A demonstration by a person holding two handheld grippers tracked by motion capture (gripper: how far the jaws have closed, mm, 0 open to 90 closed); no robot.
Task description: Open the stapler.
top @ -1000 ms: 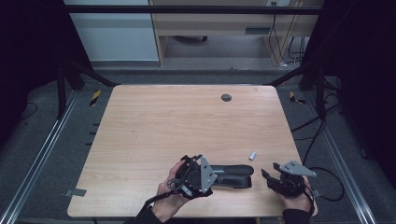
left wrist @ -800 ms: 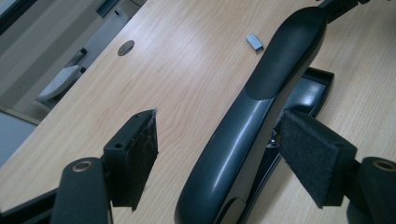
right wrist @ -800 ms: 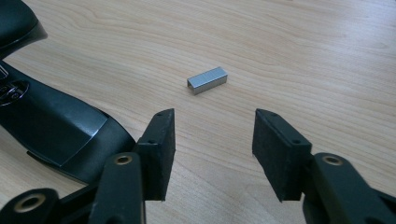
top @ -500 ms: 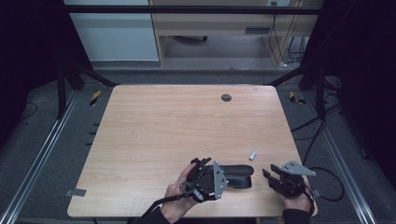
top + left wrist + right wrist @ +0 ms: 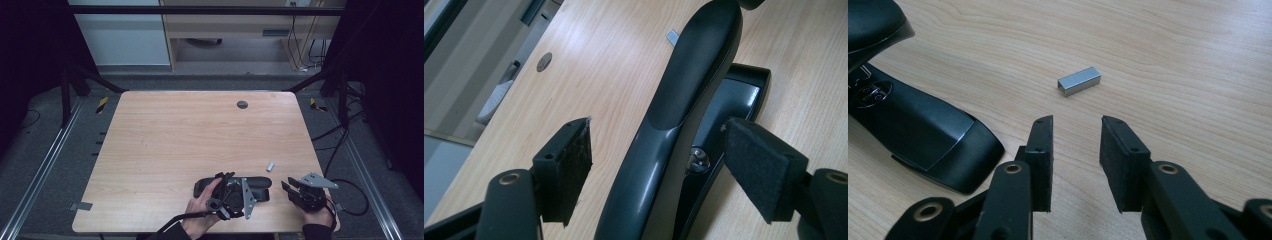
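The left gripper [image 5: 659, 165] is held open astride a black stapler [image 5: 689, 85], its pads clear of both sides; a silver screw on the stapler's base is seen in the left gripper view. The right gripper [image 5: 1075, 150] is open with nothing between its jaws, which have just been closing. Beyond them, a small silver block of staples [image 5: 1079, 81] lies on the bare wood. From the high view, stapler [image 5: 260, 181] and staples [image 5: 270, 165] are placed near the table's [image 5: 165, 145] front right corner.
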